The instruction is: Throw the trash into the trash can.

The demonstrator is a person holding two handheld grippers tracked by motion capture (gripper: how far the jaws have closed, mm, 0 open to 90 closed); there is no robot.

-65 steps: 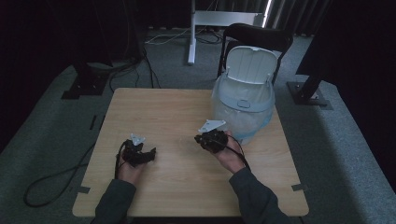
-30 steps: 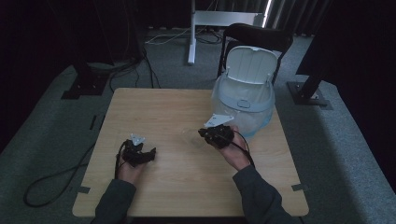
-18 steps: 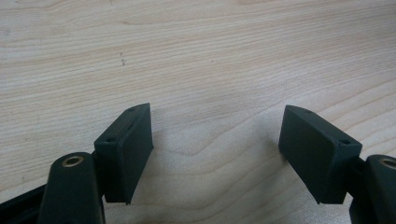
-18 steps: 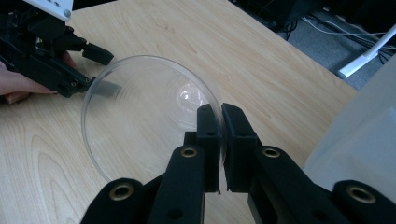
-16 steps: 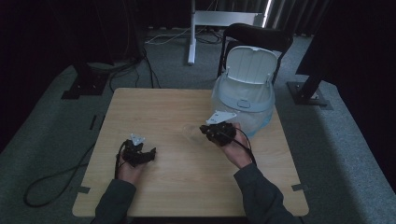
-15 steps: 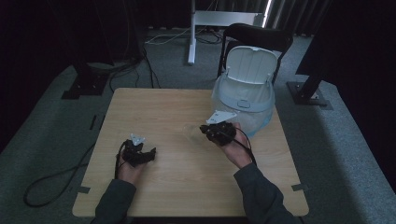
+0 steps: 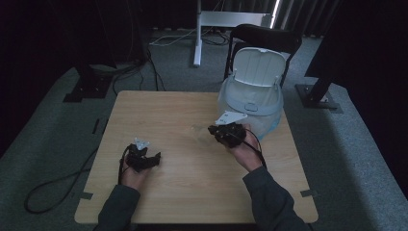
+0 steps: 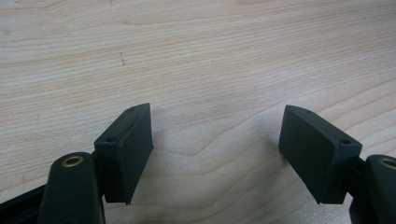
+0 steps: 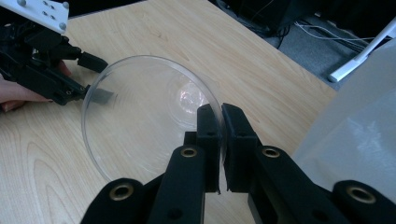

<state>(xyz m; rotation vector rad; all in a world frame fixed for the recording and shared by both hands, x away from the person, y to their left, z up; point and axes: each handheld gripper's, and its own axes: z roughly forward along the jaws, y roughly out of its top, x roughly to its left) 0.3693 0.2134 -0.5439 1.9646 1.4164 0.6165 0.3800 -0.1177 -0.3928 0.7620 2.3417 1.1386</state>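
High view first: the right tool [image 7: 222, 131] sits near the far right part of the wooden surface [image 7: 192, 192], just beside the white lidded bin [image 7: 250, 103], whose lid is flipped up. There's a faint glassy shape by its tip, the clear bowl [image 7: 199, 130], hard to make out from up here. The left tool [image 7: 144, 159] rests low on the near left, well apart from all that.

Left gripper view: jaws spread wide, nothing between them, just bare wood grain underneath. It's idle.

Right gripper view: this is where the action is. The jaws are pinched together on the rim of the clear bowl [image 9: 144, 112], one pad inside the wall and one outside. The bowl hangs tilted out in front of the tool, with the frosted side of the bin [image 9: 355, 126] just off to the right. The left tool [image 9: 46, 70] shows farther off across the surface.

My guess at the step: carrying the bowl over to the open bin. To do it well, I'd keep the pinch firm since a thin slick rim could slide out, lift high enough to clear the bin's front edge, and keep the bowl from swinging into the wall. Don't let go until it's properly over the opening.
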